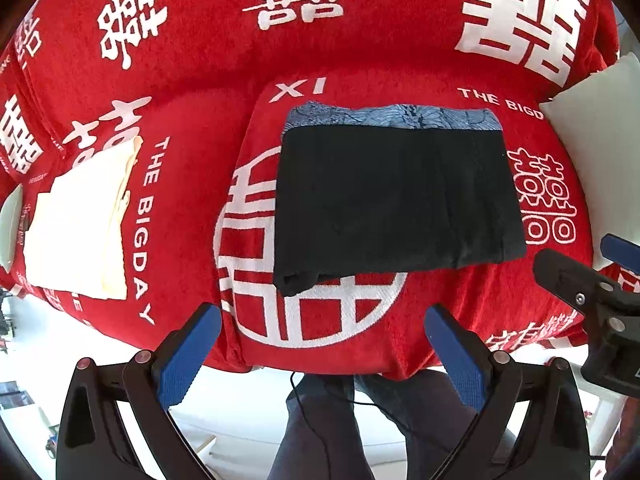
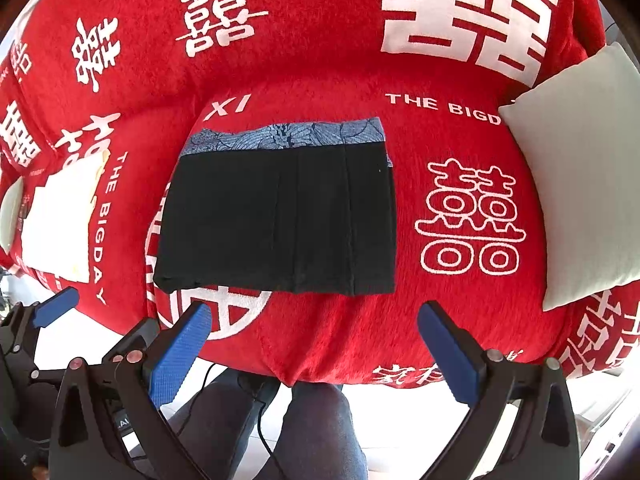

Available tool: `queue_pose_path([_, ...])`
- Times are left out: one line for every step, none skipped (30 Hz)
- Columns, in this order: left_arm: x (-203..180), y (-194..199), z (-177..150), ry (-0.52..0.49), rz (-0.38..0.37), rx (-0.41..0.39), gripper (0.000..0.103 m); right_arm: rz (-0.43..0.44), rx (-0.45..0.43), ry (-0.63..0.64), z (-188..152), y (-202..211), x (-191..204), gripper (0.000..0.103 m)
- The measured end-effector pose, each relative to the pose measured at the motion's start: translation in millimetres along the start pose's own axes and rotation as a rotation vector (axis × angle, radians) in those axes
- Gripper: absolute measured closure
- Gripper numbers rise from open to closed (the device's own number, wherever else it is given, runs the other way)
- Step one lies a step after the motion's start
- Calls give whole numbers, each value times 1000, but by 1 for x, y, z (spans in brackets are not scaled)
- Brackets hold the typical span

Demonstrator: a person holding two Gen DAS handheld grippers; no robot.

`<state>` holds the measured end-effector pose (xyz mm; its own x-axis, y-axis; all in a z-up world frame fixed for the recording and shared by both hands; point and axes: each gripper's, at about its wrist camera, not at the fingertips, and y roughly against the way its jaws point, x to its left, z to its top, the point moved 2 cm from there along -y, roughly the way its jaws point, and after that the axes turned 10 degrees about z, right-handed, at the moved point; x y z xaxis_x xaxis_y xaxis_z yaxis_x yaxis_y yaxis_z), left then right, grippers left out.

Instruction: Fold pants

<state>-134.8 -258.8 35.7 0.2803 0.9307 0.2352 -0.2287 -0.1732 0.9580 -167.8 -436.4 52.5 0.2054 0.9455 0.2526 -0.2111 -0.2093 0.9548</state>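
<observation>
Black pants (image 1: 396,204) lie folded into a flat rectangle on the red sofa seat, a blue patterned waistband (image 1: 392,116) along the far edge. They also show in the right wrist view (image 2: 280,224). My left gripper (image 1: 322,320) is open and empty, held above the seat's front edge, near the pants' near left corner. My right gripper (image 2: 312,316) is open and empty, in front of the pants' near right side. The right gripper also shows at the right edge of the left wrist view (image 1: 580,272).
The sofa is covered in a red cloth with white characters (image 1: 360,40). A folded cream cloth (image 1: 80,224) lies on the seat to the left. A white cushion (image 2: 580,184) leans at the right. The person's legs (image 1: 340,420) stand below the front edge.
</observation>
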Motion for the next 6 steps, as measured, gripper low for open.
queue_pose_path([0,1,0,1,5,-9,1,-2,1,3,0,0,0,0])
queue_pose_path([1,1,1,2,6,-16,1,-3,1,5,1,0,0,0])
queue_pose_path([1,3,1,3,1,-22,1,-4,1,6,1,0,0,0])
queue_pose_path([1,3,2,2,-5,-23,1,-5,2,7,1,0,-1,0])
queue_pose_path([0,3,2,2,-9,-20,1,-6,2,6,2,0,-1,0])
queue_pose_path([0,3,2,3,-10,-18,1,-7,3,6,2,0,-2,0])
